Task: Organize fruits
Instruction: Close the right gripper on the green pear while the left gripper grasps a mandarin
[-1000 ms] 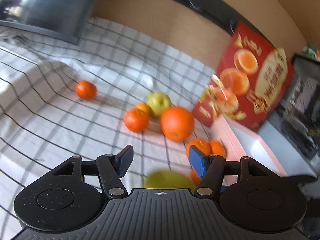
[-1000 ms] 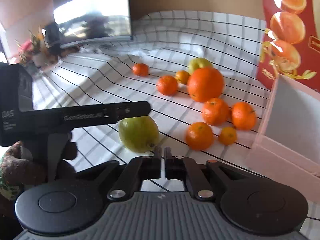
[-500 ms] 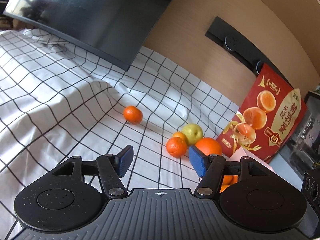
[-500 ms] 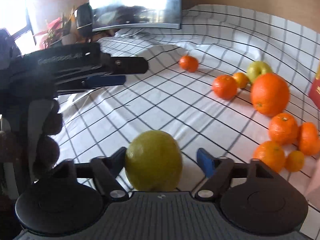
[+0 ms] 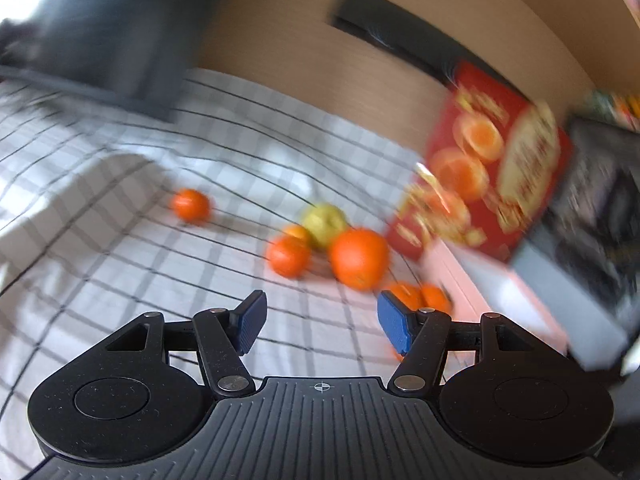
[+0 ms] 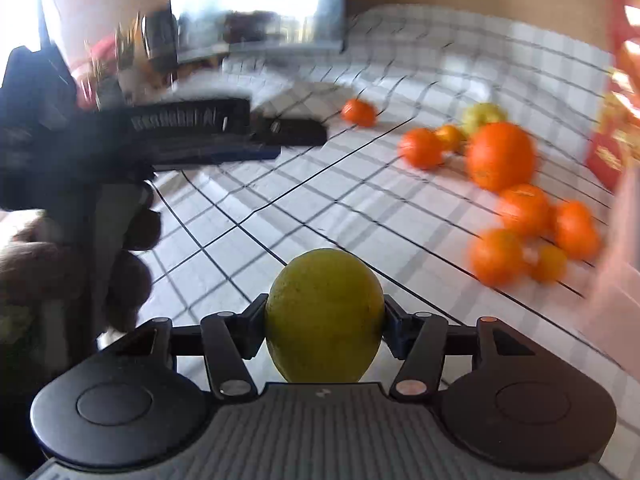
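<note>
On the checked cloth (image 6: 280, 208) oranges (image 6: 500, 156) lie scattered — blurred, perhaps nine. Your right gripper (image 6: 324, 320) clamps the lemon (image 6: 324, 316); your left gripper (image 5: 320, 320) hangs wide, nothing between its pads.
</note>
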The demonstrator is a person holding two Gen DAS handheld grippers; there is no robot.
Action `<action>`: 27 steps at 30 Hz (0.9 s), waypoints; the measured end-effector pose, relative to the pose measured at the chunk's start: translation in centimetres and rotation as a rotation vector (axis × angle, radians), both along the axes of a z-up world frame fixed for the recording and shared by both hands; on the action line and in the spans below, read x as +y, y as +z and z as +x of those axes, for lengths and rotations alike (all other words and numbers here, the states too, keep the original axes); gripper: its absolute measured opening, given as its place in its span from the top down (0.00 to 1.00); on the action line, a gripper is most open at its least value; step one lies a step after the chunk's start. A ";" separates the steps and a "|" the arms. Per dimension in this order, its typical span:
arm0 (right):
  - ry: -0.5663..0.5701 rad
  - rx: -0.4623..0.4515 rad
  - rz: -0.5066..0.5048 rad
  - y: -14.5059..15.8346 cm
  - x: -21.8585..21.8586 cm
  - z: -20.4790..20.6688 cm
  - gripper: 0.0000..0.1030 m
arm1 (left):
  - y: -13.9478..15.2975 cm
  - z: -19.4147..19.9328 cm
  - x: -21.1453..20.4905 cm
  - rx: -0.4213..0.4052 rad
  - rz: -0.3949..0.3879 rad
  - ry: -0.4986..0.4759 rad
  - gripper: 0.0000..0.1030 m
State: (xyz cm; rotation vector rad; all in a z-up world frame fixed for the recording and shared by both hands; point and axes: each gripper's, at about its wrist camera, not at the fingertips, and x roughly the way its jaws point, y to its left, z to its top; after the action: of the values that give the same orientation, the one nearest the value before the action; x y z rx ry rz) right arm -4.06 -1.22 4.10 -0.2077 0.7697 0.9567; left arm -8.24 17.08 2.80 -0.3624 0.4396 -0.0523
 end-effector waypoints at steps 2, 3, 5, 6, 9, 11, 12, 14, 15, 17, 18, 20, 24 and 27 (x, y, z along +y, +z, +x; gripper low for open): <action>-0.063 -0.010 0.037 1.1 -4.5 -0.4 0.44 | 0.0 1.3 -2.4 0.038 0.045 -0.065 0.35; -0.109 -0.029 0.037 1.5 -6.3 -0.6 0.44 | -0.1 2.0 -4.1 0.049 0.079 -0.105 0.35; -0.215 -0.115 -0.009 2.0 -9.3 -1.2 0.44 | -0.3 3.1 -7.2 0.054 0.165 -0.157 0.35; -0.276 -0.173 -0.053 1.9 -10.6 -1.7 0.44 | -0.4 3.5 -8.5 0.054 0.207 -0.165 0.35; -0.380 -0.231 -0.132 1.0 -13.5 -2.3 0.44 | -0.7 4.7 -11.1 0.053 0.298 -0.161 0.35; -0.404 -0.194 -0.124 0.4 -15.1 -2.3 0.44 | -0.8 5.5 -11.9 0.055 0.335 -0.149 0.35; -0.413 -0.174 -0.117 0.0 -15.7 -2.2 0.44 | -0.9 5.9 -12.2 0.061 0.356 -0.144 0.35; -0.430 -0.158 -0.113 -0.8 -16.4 -1.7 0.44 | -1.2 6.7 -12.6 0.078 0.388 -0.138 0.35; -0.442 -0.153 -0.116 -1.2 -16.5 -1.4 0.44 | -1.3 7.2 -12.7 0.088 0.392 -0.144 0.35; -0.458 -0.145 -0.109 -1.6 -16.7 -1.1 0.44 | -1.6 7.9 -12.4 0.119 0.367 -0.167 0.35; -0.461 -0.141 -0.099 -1.7 -16.8 -0.9 0.44 | -1.9 8.3 -12.2 0.135 0.351 -0.174 0.35; -0.468 -0.132 -0.097 -1.9 -16.8 -0.4 0.44 | -2.4 8.9 -11.9 0.158 0.333 -0.171 0.35; -0.473 -0.145 -0.116 -2.0 -16.2 -0.1 0.44 | -3.1 9.3 -11.8 0.172 0.336 -0.164 0.37; -0.476 -0.149 -0.126 -1.9 -16.0 0.0 0.44 | -3.2 9.1 -12.0 0.160 0.332 -0.187 0.53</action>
State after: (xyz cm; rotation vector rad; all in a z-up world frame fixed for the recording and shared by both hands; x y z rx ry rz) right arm -4.02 -17.22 2.15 -0.1914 0.6998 0.4376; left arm 0.86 5.08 -0.39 0.0025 0.6295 -0.1307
